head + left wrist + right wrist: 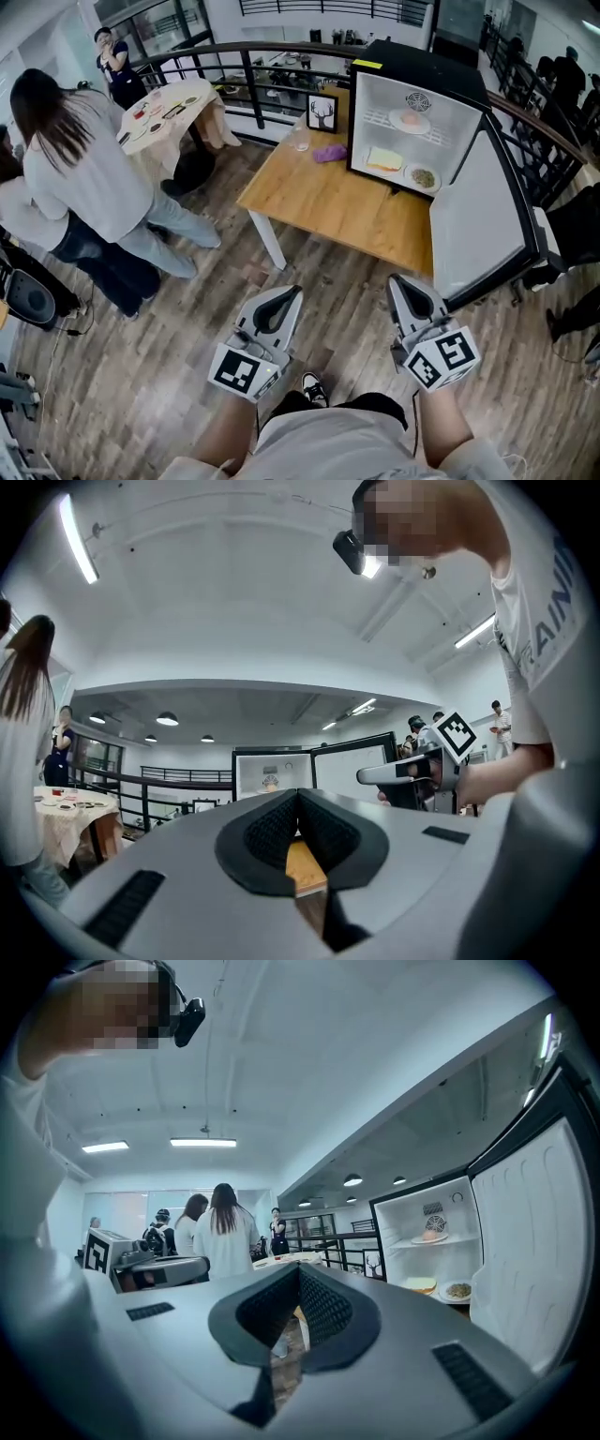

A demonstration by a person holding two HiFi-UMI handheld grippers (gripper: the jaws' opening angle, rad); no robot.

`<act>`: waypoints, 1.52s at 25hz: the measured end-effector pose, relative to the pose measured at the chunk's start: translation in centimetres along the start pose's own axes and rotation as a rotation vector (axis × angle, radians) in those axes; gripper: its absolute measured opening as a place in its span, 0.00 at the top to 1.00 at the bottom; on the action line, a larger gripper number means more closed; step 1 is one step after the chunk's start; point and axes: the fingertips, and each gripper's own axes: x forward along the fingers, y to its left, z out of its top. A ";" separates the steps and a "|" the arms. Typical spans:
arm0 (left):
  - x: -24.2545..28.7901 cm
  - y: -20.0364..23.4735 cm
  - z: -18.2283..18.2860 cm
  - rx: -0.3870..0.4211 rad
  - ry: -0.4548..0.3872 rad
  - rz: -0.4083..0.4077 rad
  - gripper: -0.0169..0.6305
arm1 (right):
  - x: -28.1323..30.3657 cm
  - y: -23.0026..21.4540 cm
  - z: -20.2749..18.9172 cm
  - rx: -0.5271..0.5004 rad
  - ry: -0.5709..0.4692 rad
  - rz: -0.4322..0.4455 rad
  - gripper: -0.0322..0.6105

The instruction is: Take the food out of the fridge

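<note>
Head view: left gripper (284, 298) and right gripper (405, 284) are held side by side at lower centre, pointing up-frame toward the table (323, 202). Each has its jaws pressed together on nothing. Food (384, 158) lies inside the open fridge (417, 61), upper right.

Bare tabletop (337, 211) before the open fridge (412, 58), door (473, 220) wide to the right, glass (301, 138) well off left.
</note>
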 end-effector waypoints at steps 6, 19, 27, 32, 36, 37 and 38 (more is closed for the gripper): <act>1.4 4.2 -0.6 -0.021 -0.013 -0.043 0.96 | 4.3 0.1 -0.1 0.011 0.024 -0.034 0.92; 9.5 11.2 -2.4 -0.027 -0.013 -0.080 0.96 | 13.6 -6.4 -0.1 0.024 -0.006 -0.073 0.92; 19.4 12.2 -1.9 -0.038 -0.002 -0.096 0.96 | 16.2 -16.3 1.0 0.081 -0.013 -0.166 0.92; 25.0 12.4 -2.6 -0.034 0.013 -0.104 0.96 | 17.5 -21.7 0.9 0.073 -0.016 -0.193 0.92; 28.4 12.6 -3.3 -0.043 0.021 -0.133 0.96 | 17.7 -25.1 0.7 0.095 -0.016 -0.235 0.92; 29.0 12.6 -3.5 -0.049 0.023 -0.144 0.96 | 17.7 -25.6 0.5 0.099 -0.013 -0.247 0.92; 29.6 12.8 -3.8 -0.054 0.025 -0.156 0.96 | 17.7 -26.0 0.4 0.103 -0.010 -0.262 0.92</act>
